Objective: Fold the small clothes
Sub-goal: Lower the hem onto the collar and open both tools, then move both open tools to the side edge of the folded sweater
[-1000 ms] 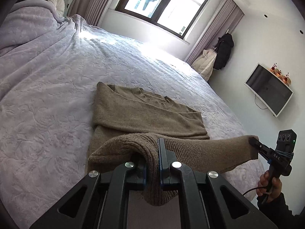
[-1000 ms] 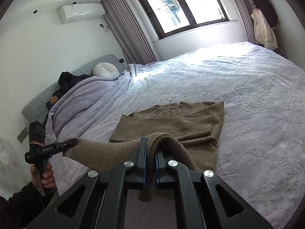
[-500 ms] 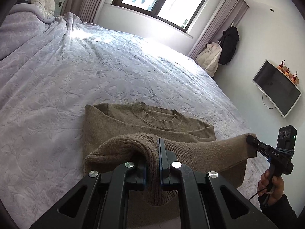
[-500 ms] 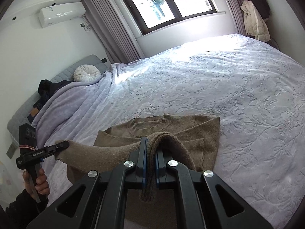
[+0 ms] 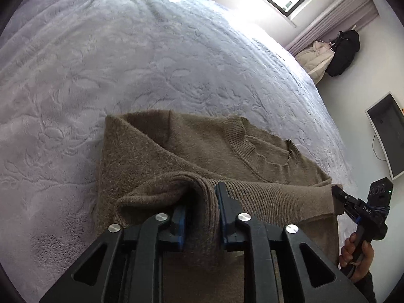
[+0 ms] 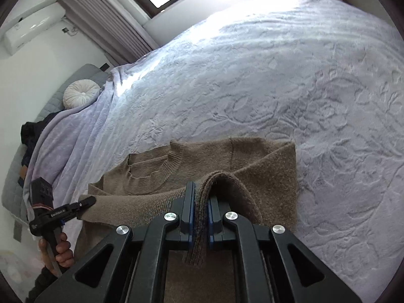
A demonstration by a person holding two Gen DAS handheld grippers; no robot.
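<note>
Item: brown knitted wool sweater (image 5: 202, 151), crew neck, lying on the pale lavender embossed bedspread (image 5: 126, 63) of the bed. In the left wrist view the body lies flat from centre toward 2 o'clock, ribbed collar (image 5: 240, 139) toward 1 o'clock. The ribbed hem edge (image 5: 277, 202) is lifted off the bed, doubled over the body and stretched between both tools.

Left gripper (image 5: 202, 217): fingers slightly apart, having just been opening; a thick bunch of hem hangs between them. The right-hand blue pad (image 5: 222, 214) touches the knit; the left-hand pad shows a dark gap. Grip judged slack or released.

Right gripper (image 6: 200, 217): fingers nearly together, having just eased a little, with a doubled strip of hem pressed between the blue pads (image 6: 190, 214). Judged clamped on the hem. In the left wrist view this tool sits at 3 o'clock with a hand (image 5: 356, 255) on its handle.

Hazards, as judged:
- Uneven let-go. One corner slack while the other is pinched: the hem could drop askew and land skewed across the chest.
- Snagging. Fuzzy knit bunched round the left pad may cling as the tool withdraws, dragging the fold back open.
- Short lay. The hem hangs above the lower body, well short of the collar; dropped here, the fold may come out uneven or bulky.
- Rumpling. The folded-in sleeve layer (image 6: 265, 166) under the hem may shift if the cloth is pulled sideways.
</note>
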